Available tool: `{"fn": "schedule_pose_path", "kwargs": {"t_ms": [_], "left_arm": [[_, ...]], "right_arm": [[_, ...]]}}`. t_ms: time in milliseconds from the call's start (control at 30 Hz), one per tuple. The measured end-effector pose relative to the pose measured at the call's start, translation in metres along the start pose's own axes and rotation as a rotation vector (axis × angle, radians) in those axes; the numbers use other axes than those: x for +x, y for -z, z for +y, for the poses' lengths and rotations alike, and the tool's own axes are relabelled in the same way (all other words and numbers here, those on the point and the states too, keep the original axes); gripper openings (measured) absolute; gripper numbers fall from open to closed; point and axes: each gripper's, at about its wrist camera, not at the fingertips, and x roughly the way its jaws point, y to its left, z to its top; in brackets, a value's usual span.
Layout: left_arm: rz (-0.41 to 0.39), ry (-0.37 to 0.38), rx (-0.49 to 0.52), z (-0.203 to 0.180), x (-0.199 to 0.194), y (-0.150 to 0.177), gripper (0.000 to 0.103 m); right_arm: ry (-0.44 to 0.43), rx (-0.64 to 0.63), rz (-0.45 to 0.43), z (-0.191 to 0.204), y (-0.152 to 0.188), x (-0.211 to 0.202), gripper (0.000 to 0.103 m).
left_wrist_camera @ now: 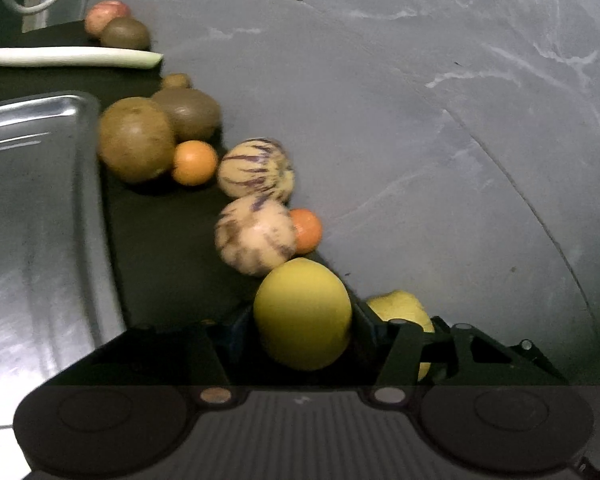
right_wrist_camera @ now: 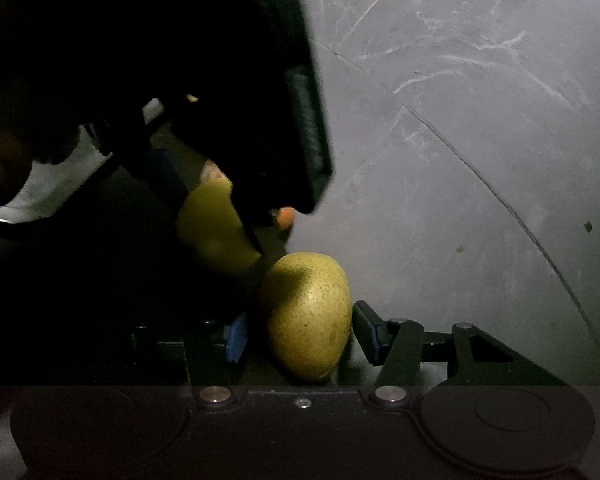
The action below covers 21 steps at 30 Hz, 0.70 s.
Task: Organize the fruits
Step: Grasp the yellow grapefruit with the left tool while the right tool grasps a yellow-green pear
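Observation:
My left gripper [left_wrist_camera: 303,320] is shut on a smooth yellow fruit [left_wrist_camera: 302,314], one finger against each side. A second yellow-green fruit [left_wrist_camera: 400,308] lies just to its right. Ahead on a dark mat [left_wrist_camera: 160,248] lie two striped cream melons [left_wrist_camera: 256,168] [left_wrist_camera: 255,237], two oranges [left_wrist_camera: 194,162] [left_wrist_camera: 306,229] and several brown fruits [left_wrist_camera: 136,144]. In the right wrist view a speckled yellow-green pear [right_wrist_camera: 308,316] sits between my right gripper's [right_wrist_camera: 300,336] fingers with a small gap on each side. The left gripper's dark body [right_wrist_camera: 236,80] with its yellow fruit [right_wrist_camera: 212,224] is just beyond.
A steel tray [left_wrist_camera: 40,208] lies left of the mat. A white leek [left_wrist_camera: 72,57] lies across the far end, with a reddish fruit [left_wrist_camera: 104,14] and a brown one [left_wrist_camera: 125,33] behind. Grey marbled floor [left_wrist_camera: 420,120] fills the right side.

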Motion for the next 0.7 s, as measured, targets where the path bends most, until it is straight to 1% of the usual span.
{"fn": "schedule_pose_path", "kwargs": {"t_ms": [100, 167, 267, 367, 400, 433, 467, 633, 700], "left_arm": [[0.002, -0.026, -0.019, 0.008, -0.010, 0.002, 0.058], [0.003, -0.030, -0.029, 0.012, -0.013, 0.001, 0.058], [0.008, -0.034, -0.031, 0.012, -0.011, -0.002, 0.059], [0.018, -0.040, -0.022, 0.009, -0.006, -0.003, 0.060], [0.021, -0.041, -0.021, 0.008, -0.004, -0.003, 0.060], [0.023, -0.042, -0.020, 0.008, -0.002, -0.002, 0.060], [0.027, -0.042, -0.021, 0.007, 0.000, -0.002, 0.060], [0.032, -0.059, 0.006, 0.002, 0.004, 0.001, 0.059], [0.031, -0.063, 0.009, 0.000, 0.004, 0.002, 0.059]], "right_arm": [[-0.049, 0.014, -0.018, -0.004, -0.001, -0.003, 0.056], [-0.064, 0.016, -0.022, -0.007, -0.004, 0.001, 0.057], [-0.092, 0.056, -0.016, -0.018, -0.008, 0.010, 0.058], [-0.111, 0.069, -0.005, -0.025, -0.014, 0.021, 0.059], [-0.114, 0.069, -0.002, -0.029, -0.016, 0.024, 0.059], [-0.114, 0.070, 0.000, -0.019, -0.007, 0.018, 0.059], [-0.115, 0.072, 0.003, -0.014, 0.005, 0.020, 0.059], [-0.113, 0.086, 0.012, -0.014, 0.008, 0.030, 0.060], [-0.107, 0.081, 0.012, -0.013, 0.007, 0.033, 0.058]]}}
